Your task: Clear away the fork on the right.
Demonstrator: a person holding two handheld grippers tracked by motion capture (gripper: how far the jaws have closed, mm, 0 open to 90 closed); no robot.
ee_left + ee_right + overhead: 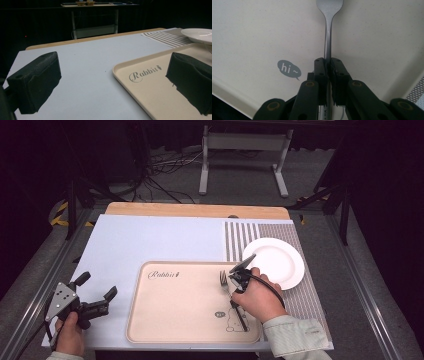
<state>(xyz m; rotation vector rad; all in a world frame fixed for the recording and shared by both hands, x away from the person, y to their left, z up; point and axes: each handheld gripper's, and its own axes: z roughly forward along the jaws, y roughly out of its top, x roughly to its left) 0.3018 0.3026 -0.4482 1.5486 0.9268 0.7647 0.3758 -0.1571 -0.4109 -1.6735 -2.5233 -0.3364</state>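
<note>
The right gripper has its two black jaws pressed tight on the handle of a fork. In the right gripper view the thin metal handle runs straight up from between the jaws, and the wide part of the fork sits at the top, over the tan tray. A little grey speech bubble that says "hi~" is printed on the tray just left of the jaws.

From the high view, the fork lies on the right part of the tray, with its prongs pointing away from the person. The right hand is on top of the handle, so I cannot tell for sure if the fork rests flat on the tray or is lifted a bit. A white plate sits just past the tray's right corner on a striped mat — near the fork, but not touching it.

The left gripper is held at the left, over the pale blue board, well apart from the fork. Its jaws are spread wide with nothing between them — the left gripper view shows the two black pads far apart, with the tray's "Rabbit" word between them farther off.
</note>
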